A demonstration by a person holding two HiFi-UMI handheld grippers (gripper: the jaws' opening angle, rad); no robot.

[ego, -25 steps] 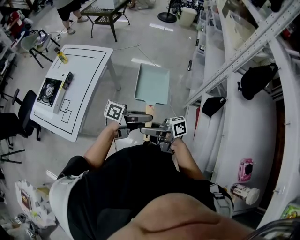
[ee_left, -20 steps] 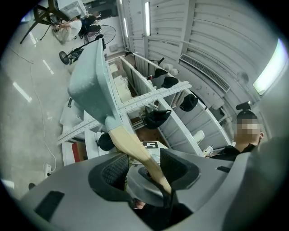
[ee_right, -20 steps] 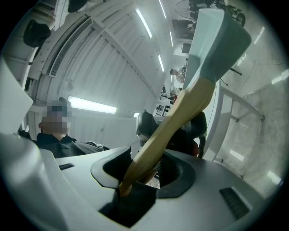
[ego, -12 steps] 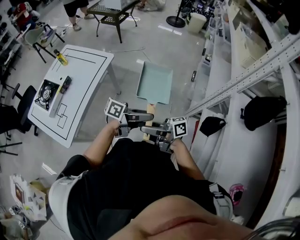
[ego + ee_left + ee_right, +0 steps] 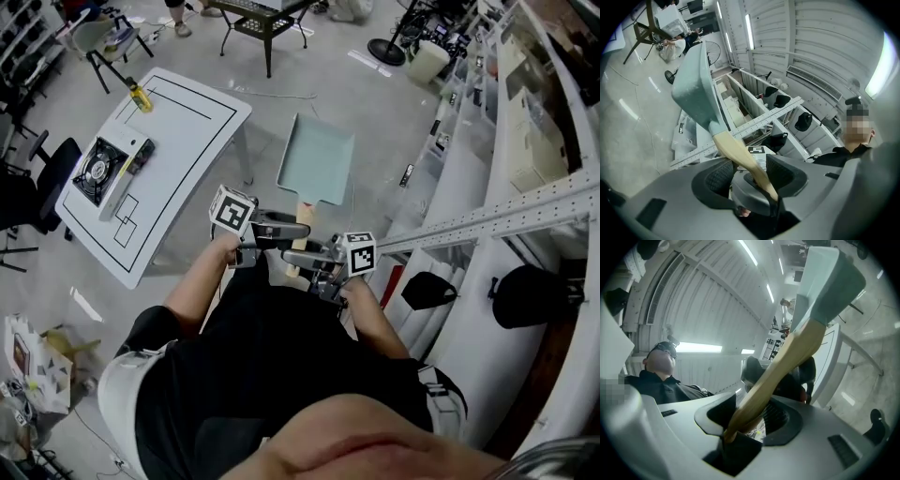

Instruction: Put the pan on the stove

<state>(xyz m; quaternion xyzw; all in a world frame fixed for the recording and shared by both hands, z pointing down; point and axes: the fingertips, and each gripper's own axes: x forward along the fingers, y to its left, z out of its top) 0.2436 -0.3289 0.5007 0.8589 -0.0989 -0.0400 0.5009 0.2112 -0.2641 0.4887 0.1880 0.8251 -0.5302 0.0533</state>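
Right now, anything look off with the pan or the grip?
Nothing spilled or damaged. The pan is empty, held over the floor by its wooden handle alone, with the left gripper and right gripper both clamped on it from opposite sides. The stove is on the table, off to the left.

pan handle [image 5: 303, 212] near end hidden under left tongs [image 5: 298, 230] and right tongs [image 5: 292, 257], yellow item [image 5: 139, 95] on surface [image 5: 192, 155] left of them too small to tell

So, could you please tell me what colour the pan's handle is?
The handle is light tan, like bare wood; the right gripper view shows it best.
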